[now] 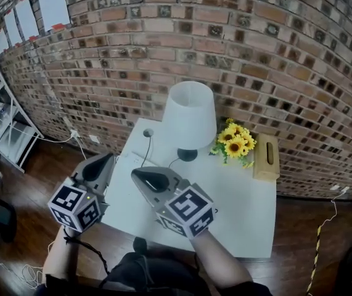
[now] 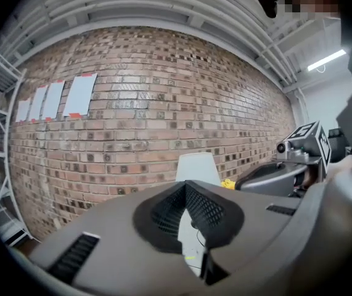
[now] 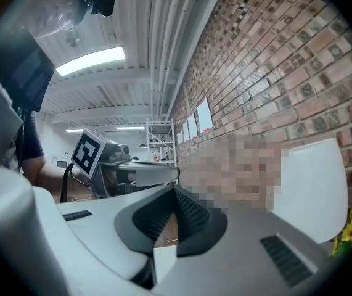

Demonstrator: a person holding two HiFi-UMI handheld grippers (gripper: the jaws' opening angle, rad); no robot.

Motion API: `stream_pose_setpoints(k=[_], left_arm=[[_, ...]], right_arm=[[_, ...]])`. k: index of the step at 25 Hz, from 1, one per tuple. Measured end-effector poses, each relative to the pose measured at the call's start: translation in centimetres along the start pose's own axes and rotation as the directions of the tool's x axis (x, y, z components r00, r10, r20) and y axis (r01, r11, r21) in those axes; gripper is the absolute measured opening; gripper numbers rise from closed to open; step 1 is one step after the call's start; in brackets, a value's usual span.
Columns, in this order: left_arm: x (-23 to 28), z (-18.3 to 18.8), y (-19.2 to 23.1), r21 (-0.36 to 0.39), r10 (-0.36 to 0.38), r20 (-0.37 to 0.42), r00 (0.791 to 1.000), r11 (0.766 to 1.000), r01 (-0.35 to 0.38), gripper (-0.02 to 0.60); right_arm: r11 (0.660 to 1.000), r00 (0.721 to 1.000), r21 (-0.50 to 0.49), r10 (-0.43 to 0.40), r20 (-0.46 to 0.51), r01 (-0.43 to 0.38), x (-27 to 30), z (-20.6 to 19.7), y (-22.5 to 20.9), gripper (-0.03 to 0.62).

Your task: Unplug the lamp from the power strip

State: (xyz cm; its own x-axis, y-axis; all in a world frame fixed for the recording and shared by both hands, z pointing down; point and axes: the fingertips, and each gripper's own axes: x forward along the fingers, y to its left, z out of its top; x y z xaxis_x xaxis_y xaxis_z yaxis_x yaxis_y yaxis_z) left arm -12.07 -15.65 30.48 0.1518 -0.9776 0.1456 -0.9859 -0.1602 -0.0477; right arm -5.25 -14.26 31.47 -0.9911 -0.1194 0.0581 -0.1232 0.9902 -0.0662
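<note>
Backdrop: brick wall (image 1: 256, 54) behind a white table (image 1: 237, 214) that stands on a dark wooden floor (image 1: 34, 184).
Lamp: the lamp (image 1: 189, 119), white shade on a dark base, stands upright near the table's far edge, with a thin dark cord (image 1: 173, 162) at its base.
Beside it: sunflowers (image 1: 234, 142) just right of the lamp, then a wooden box (image 1: 266, 158).
Left gripper (image 1: 106, 157): jaws pressed together, nothing between them, above the table's near left corner.
Right gripper (image 1: 136, 172): jaws together, empty, above the table in front of the lamp, not touching it.

Grey moulded left tool (image 1: 106, 159), right tool (image 1: 137, 173); black-white marker cubes (image 1: 76, 205); black cable (image 1: 88, 247); dark top (image 1: 145, 275).
</note>
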Motion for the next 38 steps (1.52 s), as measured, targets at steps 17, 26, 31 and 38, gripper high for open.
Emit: stream_pose_setpoints(k=[17, 26, 31, 38], left_arm=[[-11.0, -1.1, 4.6, -0.029, 0.247, -0.016, 0.969, 0.968, -0.248, 0.018], [-16.6, -1.7, 8.6, -0.037, 0.331, -0.007, 0.943, 0.943, -0.331, 0.018], [-20.4, -3.1, 11.5, -0.097, 0.375, -0.013, 0.927, 0.922, -0.375, 0.018], [-24.9, -4.8, 17.0, -0.13, 0.429, -0.011, 0.903, 0.895, -0.427, 0.018]], right_arm=[[0.968, 0.967, -0.046, 0.248, 0.049, -0.246, 5.5, 1.6, 8.5, -0.004], [0.946, 0.945, -0.057, 0.322, 0.054, -0.319, 9.5, 1.8, 12.7, -0.003], [0.935, 0.936, -0.057, 0.352, 0.028, -0.35, 12.6, 1.4, 15.7, -0.003], [0.916, 0.918, -0.058, 0.397, -0.004, -0.396, 17.7, 1.6, 19.7, -0.005]])
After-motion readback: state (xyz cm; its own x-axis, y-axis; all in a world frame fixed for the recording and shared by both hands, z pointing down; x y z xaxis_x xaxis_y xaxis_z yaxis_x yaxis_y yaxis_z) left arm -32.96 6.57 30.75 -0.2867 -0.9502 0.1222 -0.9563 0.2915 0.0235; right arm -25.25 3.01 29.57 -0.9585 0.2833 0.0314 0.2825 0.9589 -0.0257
